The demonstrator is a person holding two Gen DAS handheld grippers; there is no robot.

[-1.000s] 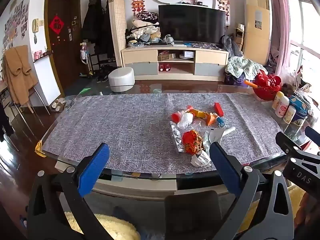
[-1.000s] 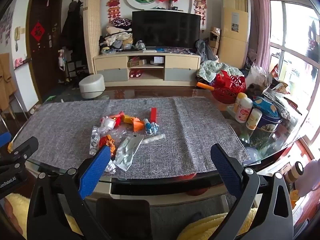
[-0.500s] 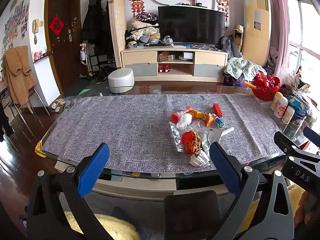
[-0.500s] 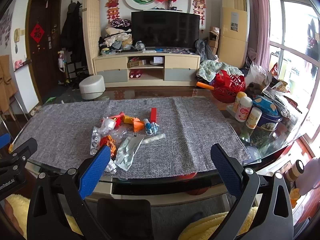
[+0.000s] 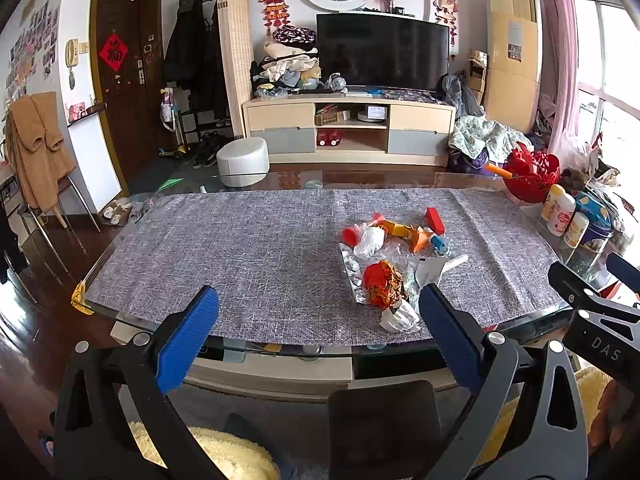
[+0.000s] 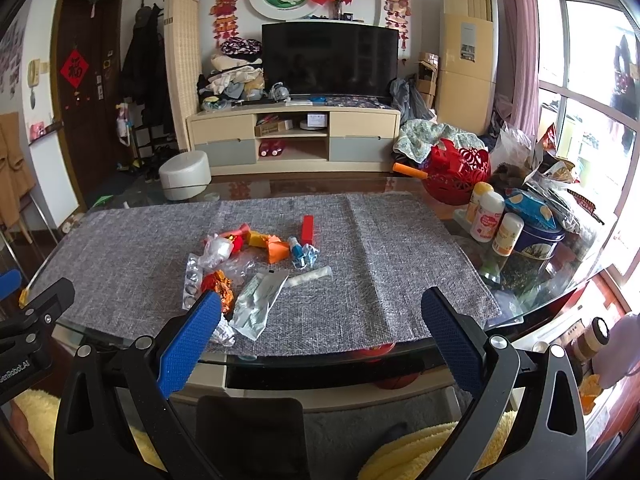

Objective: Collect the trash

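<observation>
A pile of trash [image 5: 394,258] lies on the grey table runner [image 5: 248,248]: a crumpled red-orange wrapper [image 5: 382,283], a white tissue ball [image 5: 398,317], a blister pack [image 5: 350,268], orange paper [image 5: 420,240], a red block [image 5: 435,220] and clear plastic. The right wrist view shows the same pile [image 6: 256,264] with a long clear packet [image 6: 258,298]. My left gripper [image 5: 320,320] is open and empty, held before the table's near edge. My right gripper [image 6: 320,320] is open and empty, also short of the near edge.
Bottles [image 6: 490,218], a blue tin [image 6: 536,240], a red basket [image 6: 456,172] and bags crowd the table's right end. A glass table edge [image 5: 280,350] runs in front. A TV stand [image 5: 348,128] and white stool [image 5: 243,158] stand behind.
Both views have shifted very slightly; the table and trash look a touch nearer. Both grippers stay open and empty.
</observation>
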